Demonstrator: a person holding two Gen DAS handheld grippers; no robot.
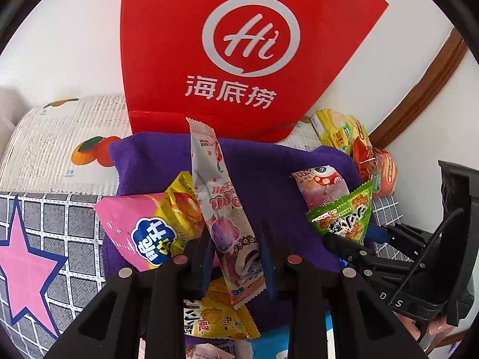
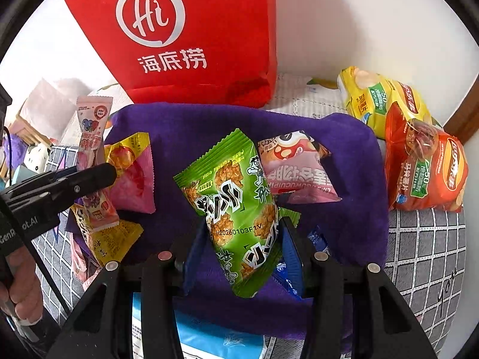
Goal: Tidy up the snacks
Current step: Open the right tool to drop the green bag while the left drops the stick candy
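My left gripper [image 1: 235, 257] is shut on a long pink-and-white snack stick packet [image 1: 218, 206] and holds it upright above the purple cloth [image 1: 263, 161]; it also shows in the right wrist view [image 2: 92, 161]. My right gripper [image 2: 244, 248] is shut on a green crispy-snack packet [image 2: 236, 203], seen at the right in the left wrist view [image 1: 347, 215]. On the cloth lie a pink chip bag [image 1: 134, 227], a yellow packet [image 1: 218, 323] and a pink mushroom-print packet [image 2: 296, 170].
A red paper bag [image 1: 239, 45] with a white "Hi" logo stands behind the cloth against the white wall. Yellow [image 2: 374, 98] and orange chip bags [image 2: 428, 173] lie at the right. A blue-white pack [image 2: 209, 338] lies near me. The checked cover [image 1: 45, 239] has a pink star.
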